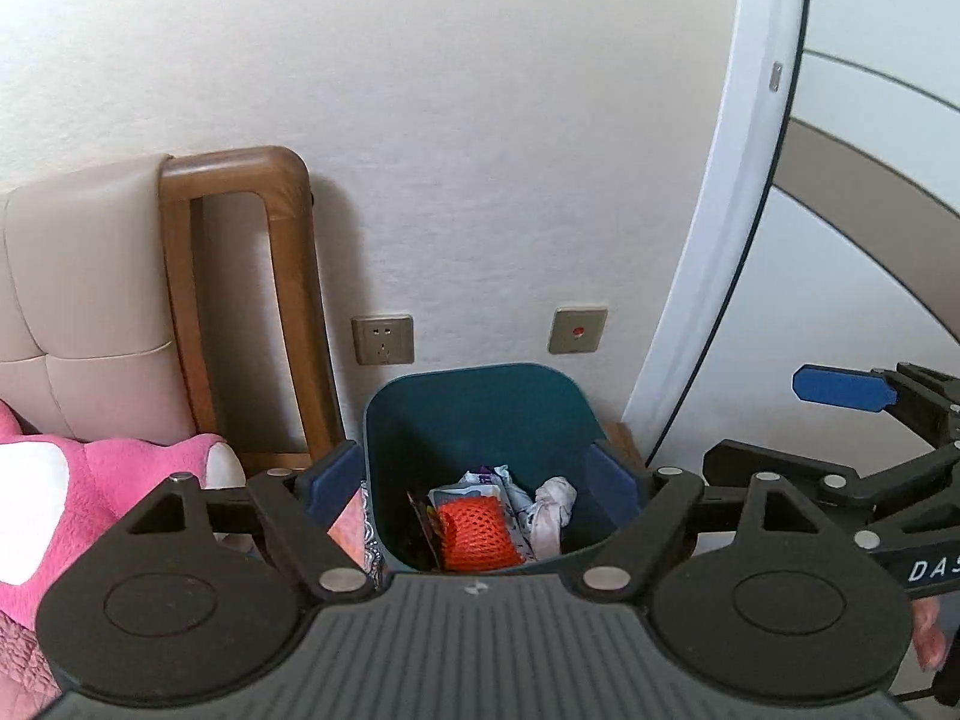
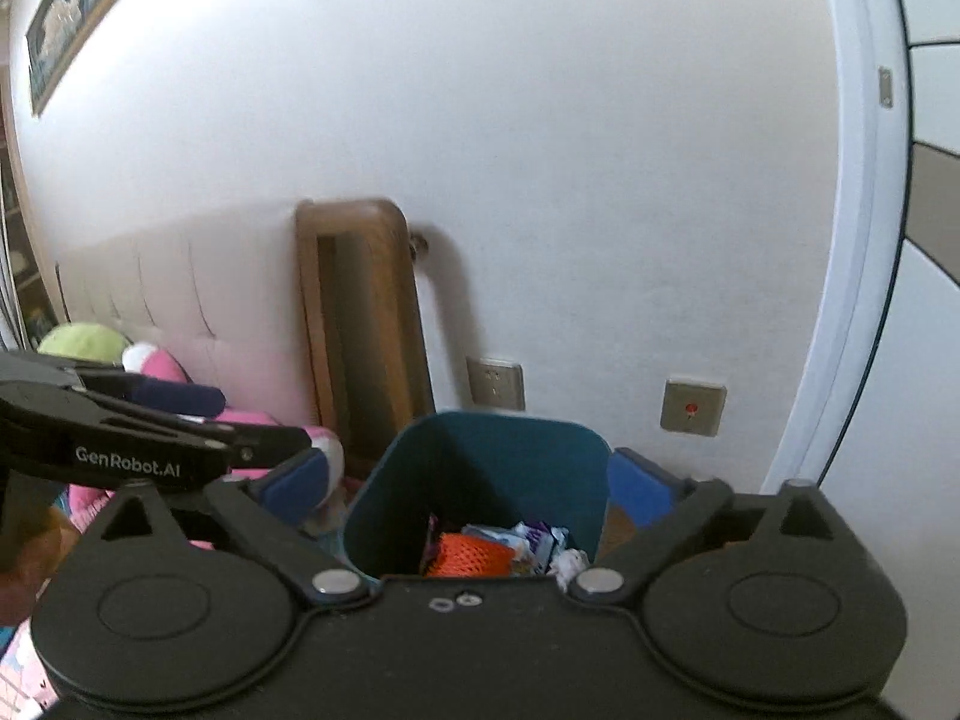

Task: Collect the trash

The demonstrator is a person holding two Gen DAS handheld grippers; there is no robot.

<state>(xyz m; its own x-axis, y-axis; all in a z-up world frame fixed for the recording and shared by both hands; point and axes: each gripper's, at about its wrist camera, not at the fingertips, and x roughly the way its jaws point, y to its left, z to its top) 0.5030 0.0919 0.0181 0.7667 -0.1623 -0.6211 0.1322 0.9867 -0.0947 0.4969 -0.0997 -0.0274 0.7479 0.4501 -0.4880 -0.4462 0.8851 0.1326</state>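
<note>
Both hand-held grippers hang over the same teal bin, and both stand spread with nothing between their blue pads. From the left hand-held gripper (image 1: 477, 474), the bin (image 1: 480, 396) lies straight ahead and below, its mouth framed between the two fingers. The right hand-held gripper (image 2: 474, 483) looks down into it from just to the right, equally close, so I judge neither hand the nearer.

Trash already sits at the bottom: an orange foam net (image 1: 474, 531), a crumpled white tissue (image 1: 555, 510) to its right, and printed wrappers (image 1: 480, 483) behind and between them. The bin stands on the floor against the far wall, below a power socket (image 1: 383, 339) and a switch plate (image 1: 577, 330), with a wooden bed frame (image 1: 240, 300) and a pink plush toy (image 1: 120, 468) to its left.

Any trash left to collect must lie elsewhere, so the coming move probably turns away from the bin. No loose trash shows outside it. The bin's near rim is cut off by each gripper body, the floor around it is mostly hidden, and the wrappers' print is unreadable.
</note>
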